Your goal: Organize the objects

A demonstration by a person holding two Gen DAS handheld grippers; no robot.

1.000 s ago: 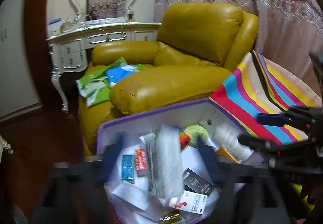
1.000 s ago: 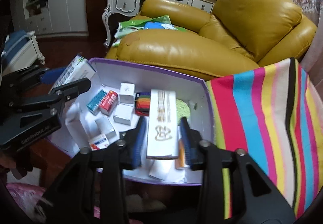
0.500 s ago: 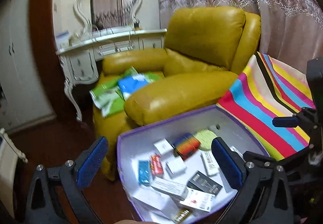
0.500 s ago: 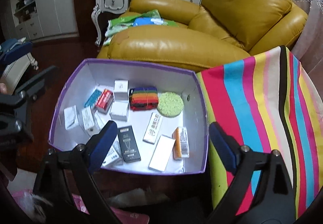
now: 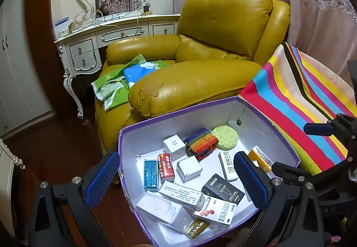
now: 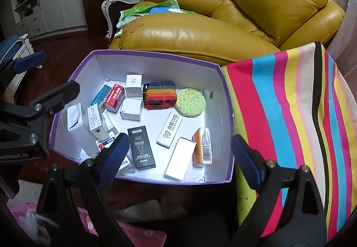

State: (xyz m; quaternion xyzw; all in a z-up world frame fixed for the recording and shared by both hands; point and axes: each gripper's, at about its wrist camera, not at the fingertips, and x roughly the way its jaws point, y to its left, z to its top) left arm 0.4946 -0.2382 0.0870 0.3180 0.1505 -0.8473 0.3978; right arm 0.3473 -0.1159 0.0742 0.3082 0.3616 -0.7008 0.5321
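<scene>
The left gripper [image 5: 176,178] has its fingers spread wide and nothing is between the pads. The right gripper [image 6: 180,155] is also wide apart and empty. Both hang above the purple box [image 6: 156,54], which has a white inside and holds many small things.

Seen from the right wrist, the black carton [image 6: 141,150] lies just beside the left finger, on its inner side; the word "DORMI" is printed at its top. Between the two fingers, further ahead, lie a plain white flat box [image 6: 180,159] and an orange box [image 6: 202,146] with a barcode, side by side and touching. Ahead of these is a long white box [image 6: 170,130] with Chinese characters and small Latin letters that I cannot read. Beyond it are the green round sponge [image 6: 190,102] and the rainbow striped bundle [image 6: 159,95], touching each other near the far wall.

Toward the left finger's outer side lie a red box [image 6: 115,97] with white Chinese writing and a blue box [image 6: 100,95]. Two white cubes [image 6: 132,85] are next to them. The left gripper's body reads "Robot.AI" in part.
</scene>
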